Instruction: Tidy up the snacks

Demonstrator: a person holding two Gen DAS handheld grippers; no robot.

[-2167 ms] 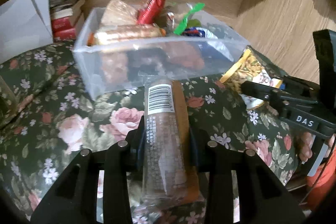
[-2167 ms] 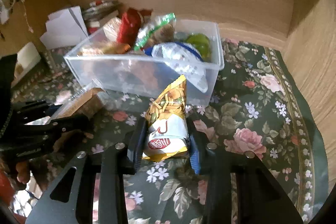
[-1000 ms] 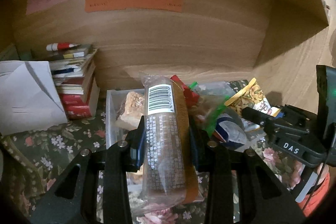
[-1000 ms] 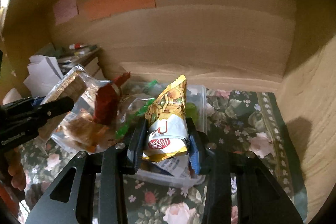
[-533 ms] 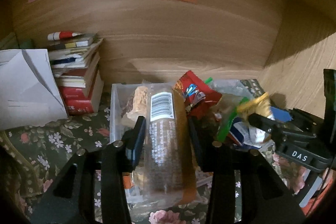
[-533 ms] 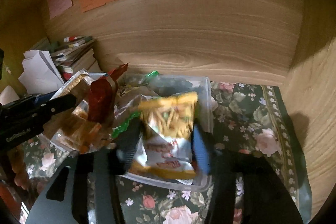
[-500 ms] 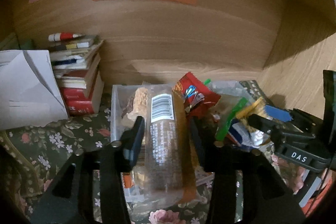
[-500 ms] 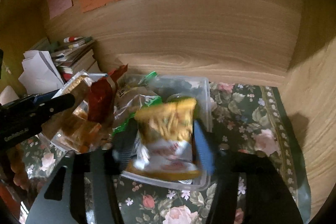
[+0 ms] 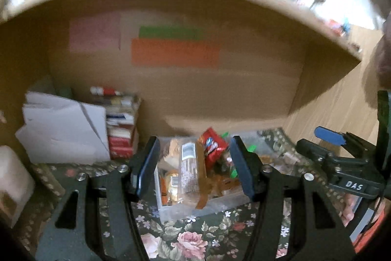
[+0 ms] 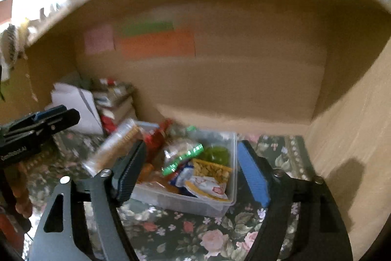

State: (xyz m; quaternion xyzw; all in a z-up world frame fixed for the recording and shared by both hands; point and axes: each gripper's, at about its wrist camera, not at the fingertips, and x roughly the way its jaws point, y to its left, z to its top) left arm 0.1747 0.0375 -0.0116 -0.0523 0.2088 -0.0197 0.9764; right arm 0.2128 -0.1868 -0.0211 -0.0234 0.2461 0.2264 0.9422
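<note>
A clear plastic bin (image 10: 220,207) full of snacks sits on the floral cloth; it also shows in the left wrist view (image 9: 220,203). The long biscuit pack with a barcode (image 9: 189,170) lies on top of the bin's snacks, and in the right wrist view (image 10: 114,146) it leans over the bin's left end. The yellow chip bag (image 10: 210,177) lies in the bin's front right part. My left gripper (image 9: 194,169) is open and empty, pulled back above the bin. My right gripper (image 10: 193,175) is open and empty, also above the bin.
A stack of books (image 9: 121,129) and white folded paper (image 9: 63,131) stand left of the bin. The wooden back wall (image 9: 220,94) carries pink, green and orange notes. A wooden side wall (image 10: 354,138) closes the right. Floral cloth (image 10: 195,236) covers the shelf floor.
Both grippers opened and let go: the biscuit pack and the chip bag dropped into the bin. Both grippers then pulled back and up from the bin.
</note>
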